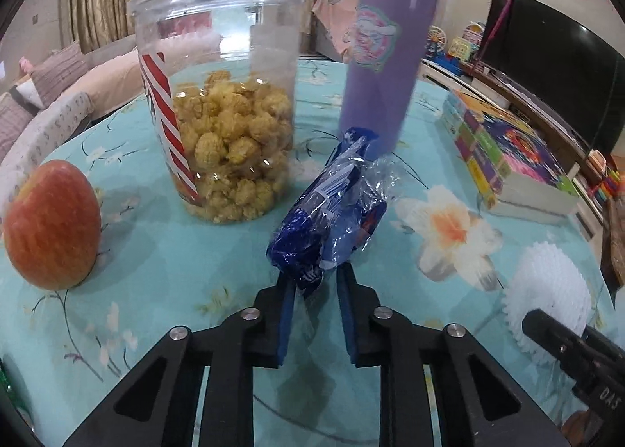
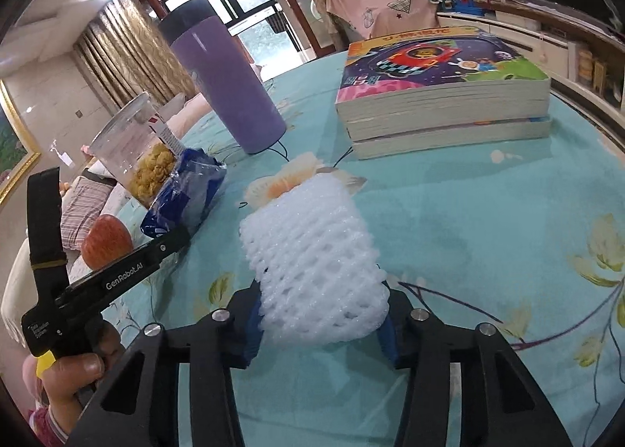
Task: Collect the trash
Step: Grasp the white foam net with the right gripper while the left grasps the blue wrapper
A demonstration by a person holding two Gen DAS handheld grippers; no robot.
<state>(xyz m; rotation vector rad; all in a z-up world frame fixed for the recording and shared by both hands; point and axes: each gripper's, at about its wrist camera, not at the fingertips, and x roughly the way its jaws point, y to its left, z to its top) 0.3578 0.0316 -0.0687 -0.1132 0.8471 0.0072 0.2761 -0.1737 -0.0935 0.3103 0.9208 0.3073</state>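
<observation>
- Trash sits in both of your grippers, 1 piece each, which suits a two-handed sweep of the table [image 2: 488, 212].
- Your left gripper [image 1: 316, 279] pinches the near end of the blue wrapper [image 1: 332, 209]; the pads press its crinkled tail while the rest lies on the cloth toward the purple tumbler [image 1: 386, 68].
- Your right gripper [image 2: 320, 314] squeezes the white foam net [image 2: 308, 251] from both sides at its near end, and the soft mesh looks slightly dented under the pads.
- Both grips take the end nearest you, probably so each piece lifts away without nudging its neighbours.
- Leave the popcorn tub [image 1: 218, 95], apple [image 1: 50, 224] and the 2 stacked books [image 2: 441, 95]; they look like keepers.
- Lift the wrapper gently, as thin film may slip.
</observation>
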